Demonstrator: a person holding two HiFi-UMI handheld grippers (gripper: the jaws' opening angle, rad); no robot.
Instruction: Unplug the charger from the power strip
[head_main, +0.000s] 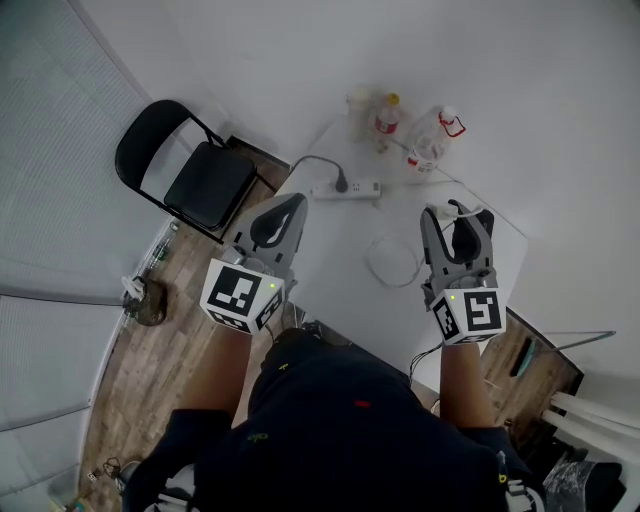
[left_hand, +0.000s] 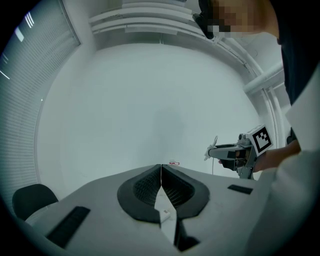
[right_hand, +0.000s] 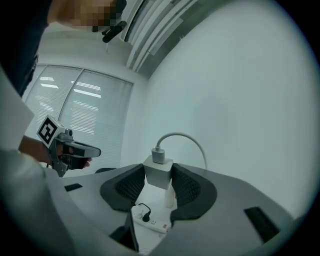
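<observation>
My right gripper (right_hand: 159, 176) is shut on the white charger (right_hand: 158, 171), lifted clear above the table. The charger's white cable (right_hand: 181, 137) arcs up from its top and loops on the table (head_main: 395, 262) in the head view. The white power strip (head_main: 347, 188) lies on the white table (head_main: 330, 270) at its far side, with a black plug (head_main: 340, 183) in it; it shows below the right jaws as the power strip (right_hand: 150, 220). My left gripper (head_main: 287, 212) hovers over the table's left edge, jaws shut with tips touching and nothing between them (left_hand: 161, 169).
Several bottles (head_main: 385, 115) stand at the table's far edge behind the strip. A black folding chair (head_main: 195, 170) is on the wooden floor at the left. A white wall runs close behind the table. The person's body fills the near side.
</observation>
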